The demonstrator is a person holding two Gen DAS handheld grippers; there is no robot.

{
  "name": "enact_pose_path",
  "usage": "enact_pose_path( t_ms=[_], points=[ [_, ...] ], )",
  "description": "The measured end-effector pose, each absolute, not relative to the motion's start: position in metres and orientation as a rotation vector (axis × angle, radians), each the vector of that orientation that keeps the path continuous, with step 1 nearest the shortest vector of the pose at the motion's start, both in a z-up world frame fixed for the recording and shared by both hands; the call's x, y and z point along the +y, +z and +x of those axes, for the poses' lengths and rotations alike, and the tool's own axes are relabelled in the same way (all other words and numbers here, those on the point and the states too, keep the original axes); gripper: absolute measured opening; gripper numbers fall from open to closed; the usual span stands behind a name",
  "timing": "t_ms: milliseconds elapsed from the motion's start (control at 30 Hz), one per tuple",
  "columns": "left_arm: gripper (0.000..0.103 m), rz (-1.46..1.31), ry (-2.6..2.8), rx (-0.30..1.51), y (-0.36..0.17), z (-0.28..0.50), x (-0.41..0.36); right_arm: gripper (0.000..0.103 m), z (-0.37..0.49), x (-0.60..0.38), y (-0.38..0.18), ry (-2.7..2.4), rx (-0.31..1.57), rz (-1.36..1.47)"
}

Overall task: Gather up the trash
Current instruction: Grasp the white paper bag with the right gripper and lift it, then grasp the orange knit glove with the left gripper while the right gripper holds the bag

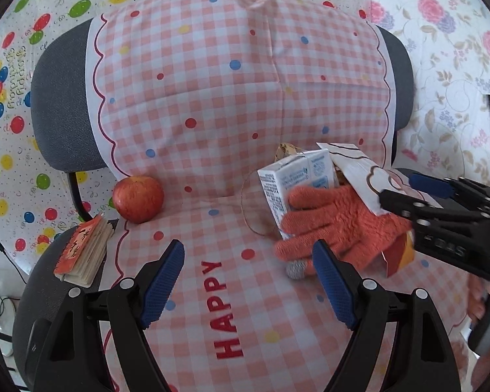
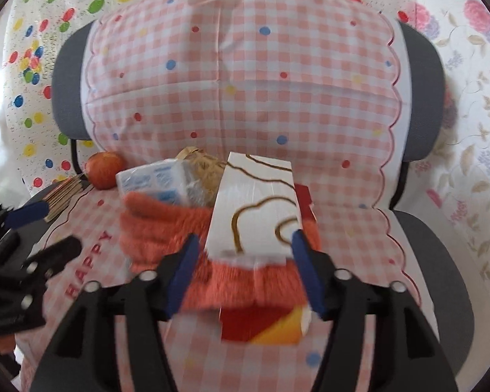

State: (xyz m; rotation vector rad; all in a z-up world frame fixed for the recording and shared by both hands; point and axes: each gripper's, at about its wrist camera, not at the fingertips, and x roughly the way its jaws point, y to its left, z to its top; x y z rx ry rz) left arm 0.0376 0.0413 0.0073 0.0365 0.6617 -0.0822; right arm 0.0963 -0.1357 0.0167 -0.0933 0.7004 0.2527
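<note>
Right now the right gripper (image 2: 245,272) stands wide, its blue pads either side of the white paper bag (image 2: 256,205) without clearly pinching it, so I judge this the bagging step. That bag lies tilted on the orange glove (image 1: 336,225) at the middle of the checked seat cover (image 1: 212,294), with the milk carton (image 1: 290,186) at the glove's 11 o'clock, touching it. Left gripper (image 1: 248,289) hovers wide and empty. Next move likely calls for closing on the bag's near edge. Open seat lies toward 9 o'clock, before the apple (image 1: 138,198) and booklet (image 1: 85,251) near the seat's edge
</note>
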Motion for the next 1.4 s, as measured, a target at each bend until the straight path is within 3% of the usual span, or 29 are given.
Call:
enact_pose_path(
  t_ms=[100,167,233,267,333,433,767,1233,1400],
  points=[
    [0.081,0.022,-0.09,0.664,0.006,0.041,0.043,0.064,0.107,-0.139,0.009,0.237,0.725,-0.063],
    [0.081,0.022,-0.092,0.667,0.005,0.041,0.043,0.058,0.108,-0.137,0.003,0.242,0.739,-0.064],
    [0.081,0.02,-0.093,0.674,0.003,0.039,0.043,0.043,0.106,-0.136,0.001,0.238,0.74,-0.075],
    [0.081,0.019,-0.094,0.678,0.002,0.038,0.043,0.041,0.103,-0.136,0.001,0.236,0.73,-0.073],
    [0.081,0.016,-0.096,0.684,0.0,0.036,0.044,0.023,0.098,-0.137,0.003,0.229,0.715,-0.071],
    [0.081,0.022,-0.107,0.685,-0.001,0.028,0.042,0.009,0.089,-0.137,0.01,0.221,0.684,-0.092],
    [0.081,0.037,-0.157,0.677,0.004,0.004,0.021,0.005,0.018,-0.182,0.07,0.189,0.508,-0.017],
    [0.081,0.107,-0.265,0.683,-0.002,0.021,-0.057,0.004,-0.037,-0.254,0.051,0.011,0.492,0.029],
    [0.075,0.113,-0.297,0.701,-0.01,0.037,-0.077,0.004,-0.044,-0.271,0.046,-0.048,0.479,0.022]
  ],
)
